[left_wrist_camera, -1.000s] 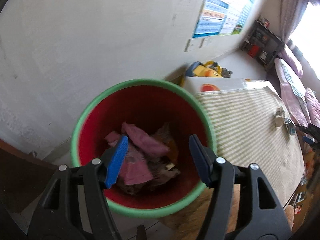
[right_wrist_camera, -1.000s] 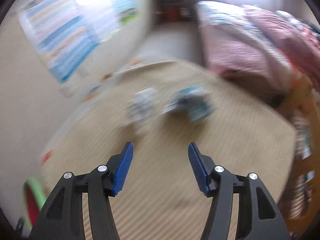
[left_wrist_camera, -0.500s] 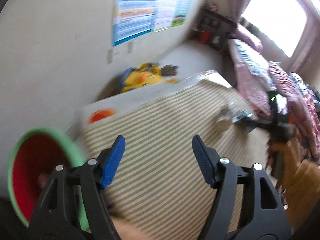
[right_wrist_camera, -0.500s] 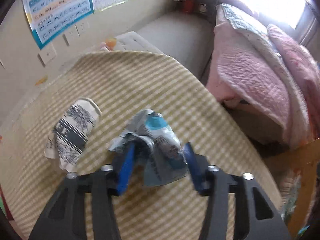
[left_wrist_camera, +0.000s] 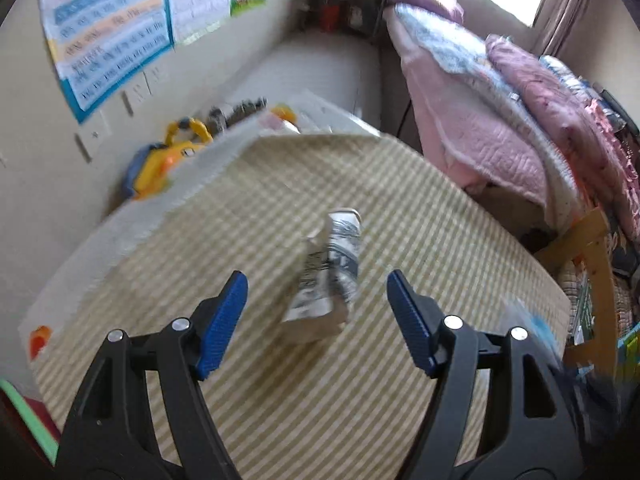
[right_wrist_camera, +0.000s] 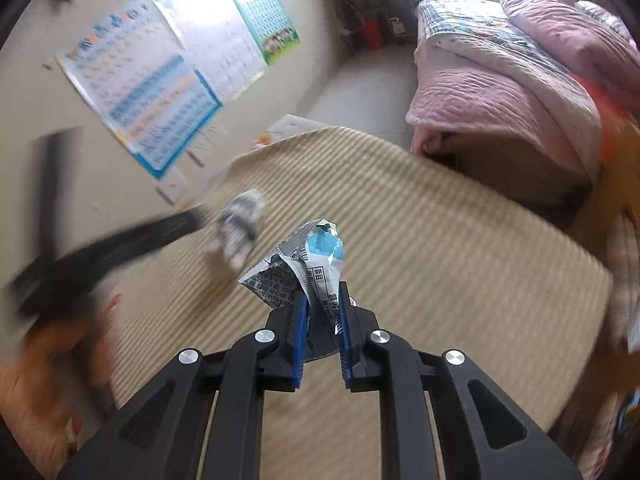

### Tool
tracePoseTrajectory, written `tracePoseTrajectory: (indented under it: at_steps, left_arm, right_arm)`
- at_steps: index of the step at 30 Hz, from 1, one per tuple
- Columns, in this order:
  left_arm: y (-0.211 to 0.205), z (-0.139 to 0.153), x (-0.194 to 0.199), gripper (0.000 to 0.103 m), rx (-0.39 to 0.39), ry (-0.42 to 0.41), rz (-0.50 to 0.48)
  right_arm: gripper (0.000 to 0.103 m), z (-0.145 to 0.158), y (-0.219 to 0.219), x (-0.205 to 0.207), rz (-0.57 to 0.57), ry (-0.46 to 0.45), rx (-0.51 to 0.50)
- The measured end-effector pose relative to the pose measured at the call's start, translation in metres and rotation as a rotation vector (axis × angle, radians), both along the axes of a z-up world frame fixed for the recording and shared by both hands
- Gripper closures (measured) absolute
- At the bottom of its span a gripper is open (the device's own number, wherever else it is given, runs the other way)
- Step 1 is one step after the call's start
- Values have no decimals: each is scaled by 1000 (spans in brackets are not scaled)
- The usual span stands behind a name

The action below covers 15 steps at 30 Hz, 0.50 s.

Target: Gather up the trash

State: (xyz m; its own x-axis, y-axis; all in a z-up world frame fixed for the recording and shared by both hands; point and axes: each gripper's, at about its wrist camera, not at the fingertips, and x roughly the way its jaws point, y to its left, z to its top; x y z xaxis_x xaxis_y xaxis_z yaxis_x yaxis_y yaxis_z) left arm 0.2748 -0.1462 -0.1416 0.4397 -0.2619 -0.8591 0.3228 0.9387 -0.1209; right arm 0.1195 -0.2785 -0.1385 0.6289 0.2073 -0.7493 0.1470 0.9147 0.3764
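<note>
Blue-print wrapper (right_wrist_camera: 316, 276) is pinched in the right gripper (right_wrist_camera: 322, 320), jaws fully closed, only its lower edge caught; slip-out is risked. Black-and-white wrapper (left_wrist_camera: 332, 276) lies on the striped mat (left_wrist_camera: 360, 400), ahead of the wide-open, empty left gripper (left_wrist_camera: 316, 320); it could be overshot.

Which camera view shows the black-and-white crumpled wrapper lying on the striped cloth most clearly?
The left wrist view: the black-and-white wrapper lies near its centre, between the open left gripper fingers, only slightly blurred. The right wrist view shows it smaller, off to the left and heavily blurred.

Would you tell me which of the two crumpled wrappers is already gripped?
The blue-patched wrapper, pinched by the right gripper; the black-and-white wrapper lies free on the striped cloth.
</note>
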Motion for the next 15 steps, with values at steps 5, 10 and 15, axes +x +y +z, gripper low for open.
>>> tracePoseTrajectory:
  at_steps: [5,10,15]
  left_arm:
    - [-17,-38,10,65,94,114,-18]
    - [-2,-33,-20,67,104,84,-26]
    - [48,3,-84,67,-3,30,74]
  right_arm:
    - [88,15,9,-40,-13,-30,60]
    - [88,22,20,-64,-39,-21,81]
    - [87,25,25,-70,-67,-9,128]
